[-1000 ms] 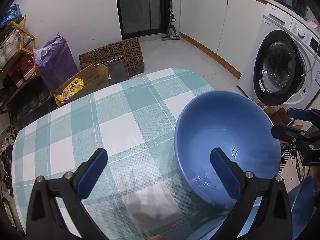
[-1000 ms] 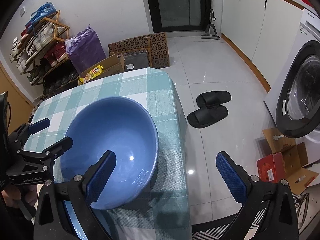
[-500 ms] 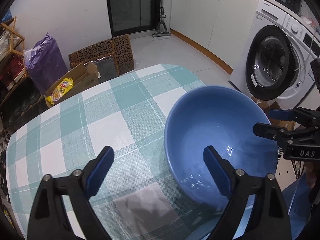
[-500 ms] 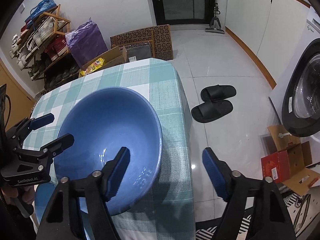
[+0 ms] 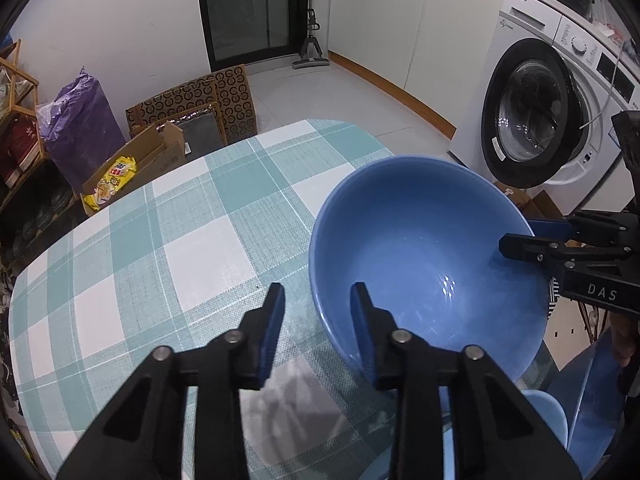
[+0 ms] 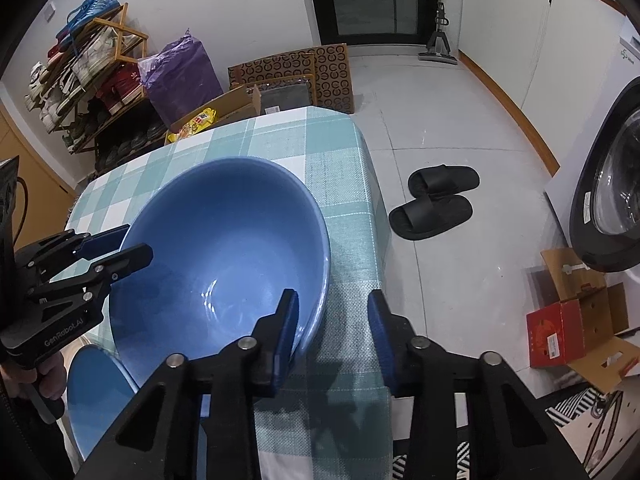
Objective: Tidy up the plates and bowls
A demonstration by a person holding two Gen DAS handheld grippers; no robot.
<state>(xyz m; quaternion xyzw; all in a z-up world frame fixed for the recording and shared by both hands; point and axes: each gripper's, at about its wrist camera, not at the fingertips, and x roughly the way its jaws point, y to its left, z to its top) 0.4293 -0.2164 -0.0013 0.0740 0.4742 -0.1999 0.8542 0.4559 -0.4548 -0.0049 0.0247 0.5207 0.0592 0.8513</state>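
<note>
A table (image 5: 132,264) with a green and white checked cloth stands on a pale tiled floor (image 6: 448,120). A washing machine (image 5: 560,108), white cupboards (image 5: 400,20), a shoe rack (image 6: 80,76) and black slippers (image 6: 436,200) are around it.

A big blue bowl (image 5: 424,268) sits near the table's edge, tipped, its open side up and toward the cameras. It is round, so no side is longer.

The left gripper (image 5: 316,328) and the right gripper (image 6: 332,332) each have the rim between their jaws. Both are closing but not squeezing yet. A smaller blue dish (image 6: 96,392) lies lower down beside the bowl.
</note>
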